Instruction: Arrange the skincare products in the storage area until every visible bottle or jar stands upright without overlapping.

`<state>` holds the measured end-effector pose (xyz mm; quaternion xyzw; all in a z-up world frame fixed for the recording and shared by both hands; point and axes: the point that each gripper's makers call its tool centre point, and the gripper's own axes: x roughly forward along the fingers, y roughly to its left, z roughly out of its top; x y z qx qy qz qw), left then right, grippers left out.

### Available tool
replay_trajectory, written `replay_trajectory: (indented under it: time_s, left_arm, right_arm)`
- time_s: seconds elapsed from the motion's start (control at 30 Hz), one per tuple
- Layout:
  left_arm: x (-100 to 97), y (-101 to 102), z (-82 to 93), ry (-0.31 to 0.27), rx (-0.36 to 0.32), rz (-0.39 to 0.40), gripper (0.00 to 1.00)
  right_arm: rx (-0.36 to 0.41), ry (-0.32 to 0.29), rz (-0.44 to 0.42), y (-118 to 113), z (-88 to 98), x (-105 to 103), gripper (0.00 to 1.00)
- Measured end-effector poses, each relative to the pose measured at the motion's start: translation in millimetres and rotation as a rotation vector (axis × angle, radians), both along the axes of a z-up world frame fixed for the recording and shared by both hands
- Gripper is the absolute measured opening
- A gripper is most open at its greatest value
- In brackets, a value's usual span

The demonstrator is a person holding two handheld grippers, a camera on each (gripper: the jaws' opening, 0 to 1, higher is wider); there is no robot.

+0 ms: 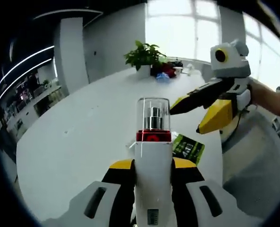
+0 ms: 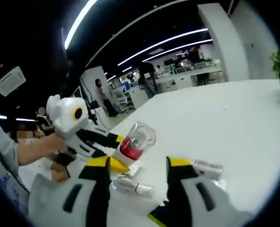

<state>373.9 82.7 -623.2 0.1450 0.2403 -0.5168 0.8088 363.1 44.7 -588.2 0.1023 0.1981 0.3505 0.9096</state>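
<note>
The left tongs (image 1: 151, 177) clench a white pump bottle (image 1: 152, 175) with a red collar and clear cap, holding it above the white table (image 1: 73, 137). The right tongs (image 2: 137, 182) hang released, nothing between them. On the table beneath lie a small white tube (image 2: 130, 185) and a silver-capped bottle (image 2: 207, 168), both on their sides; a green packet (image 1: 189, 146) lies nearby.

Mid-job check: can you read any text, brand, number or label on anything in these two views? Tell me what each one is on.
Green packet on the table beside the held bottle: white characters that look like "413", blurred, not a sure reading.
White pump bottle in the left gripper: small dark mark low on its body, too small to read.
Lying tubes and near the right gripper: no legible print.
Nothing else is readable.
</note>
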Motion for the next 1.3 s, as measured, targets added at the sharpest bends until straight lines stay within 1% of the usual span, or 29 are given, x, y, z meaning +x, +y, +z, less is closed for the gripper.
replay_trajectory:
  time_s: [0.17, 0.3, 0.37, 0.5, 0.57, 0.77, 0.83, 1.03, 1.17, 1.3]
  left_arm:
    - [-8.9, -2.0, 1.2, 0.018, -0.031, 0.000, 0.25]
    - [-13.6, -3.8, 1.6, 0.031, -0.053, -0.003, 0.25]
    - [-15.3, -4.7, 1.9, 0.043, -0.070, 0.000, 0.25]
    - [-19.7, -6.6, 3.7, 0.075, -0.111, -0.001, 0.25]
    - [-21.1, -7.2, 4.2, 0.101, -0.139, 0.002, 0.25]
    - [-29.4, -11.2, 5.6, 0.194, -0.238, -0.019, 0.25]
    - [-31.3, -12.4, 4.1, 0.218, -0.250, -0.026, 0.25]
    - [-38.7, -19.9, -0.1, 0.269, -0.261, -0.067, 0.25]
    - [-43.9, -26.2, -5.1, 0.290, -0.245, -0.098, 0.25]
    - [-48.4, -33.3, -10.7, 0.330, -0.240, -0.114, 0.25]
  right_arm:
    - [0.071, 0.013, 0.018, 8.8, 5.2, 2.6, 0.40]
    - [0.093, 0.019, 0.019, 10.6, 5.9, 8.6, 0.36]
    - [0.125, 0.024, 0.025, 13.0, 9.0, 9.3, 0.34]
    - [0.157, 0.026, 0.040, 16.2, 11.3, 9.6, 0.31]
    - [0.174, 0.032, 0.047, 17.1, 12.1, 9.2, 0.31]
    - [0.184, 0.017, 0.080, 20.2, 16.1, 5.8, 0.31]
    - [0.179, 0.016, 0.091, 20.6, 15.9, 4.4, 0.31]
    - [0.156, 0.008, 0.126, 21.7, 15.3, 0.2, 0.32]
    - [0.129, 0.006, 0.147, 21.5, 13.2, -3.0, 0.32]
    - [0.101, 0.012, 0.153, 19.0, 9.2, -5.4, 0.32]
